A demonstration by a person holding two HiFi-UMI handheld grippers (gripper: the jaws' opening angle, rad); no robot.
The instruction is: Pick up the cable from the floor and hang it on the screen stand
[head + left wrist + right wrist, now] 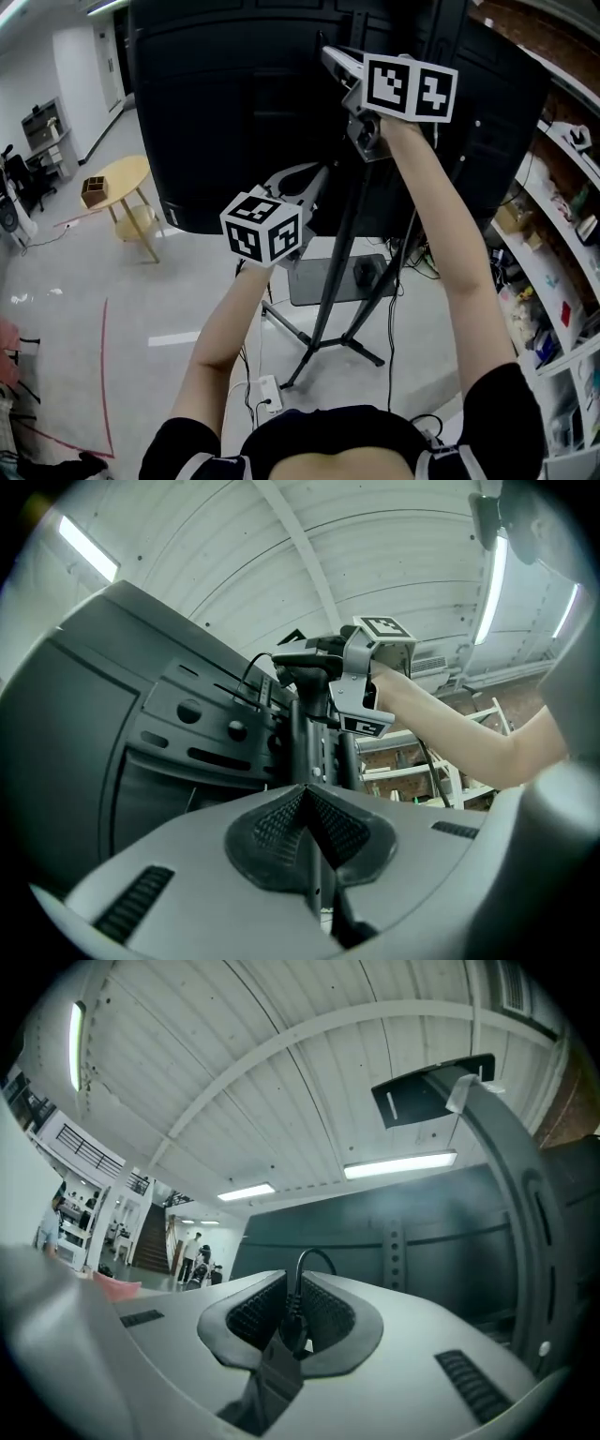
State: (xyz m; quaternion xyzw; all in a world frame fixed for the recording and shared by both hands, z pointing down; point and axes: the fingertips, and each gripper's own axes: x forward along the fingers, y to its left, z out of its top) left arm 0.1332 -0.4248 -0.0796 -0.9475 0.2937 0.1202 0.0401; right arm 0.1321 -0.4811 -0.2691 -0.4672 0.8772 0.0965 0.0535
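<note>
1. Two grippers are raised in front of me. Left gripper: jaws pressed together, nothing I can see between the pads. It sits the lower of the two, just short of the stand.
2. Right gripper: higher, up near the top of the post. Its jaws are clamped on the cable at the plug end, and a short black loop arches out past the pads. So the cable is off the floor, in my right grip, close behind the screen.
3. Not hung yet, by my reading: no part of the loop lies over any part of the stand.
4. Risk: the hold is a narrow pinch near the plug. Weight or a tug from the trailing length could drag it out through the pads.
5. Risk: I cannot trace that trailing length in any view. It may catch on the stand's legs or on the power strip on the floor.
6. Risk: if I let go before the loop sits over a bracket, the cable drops back down.
</note>
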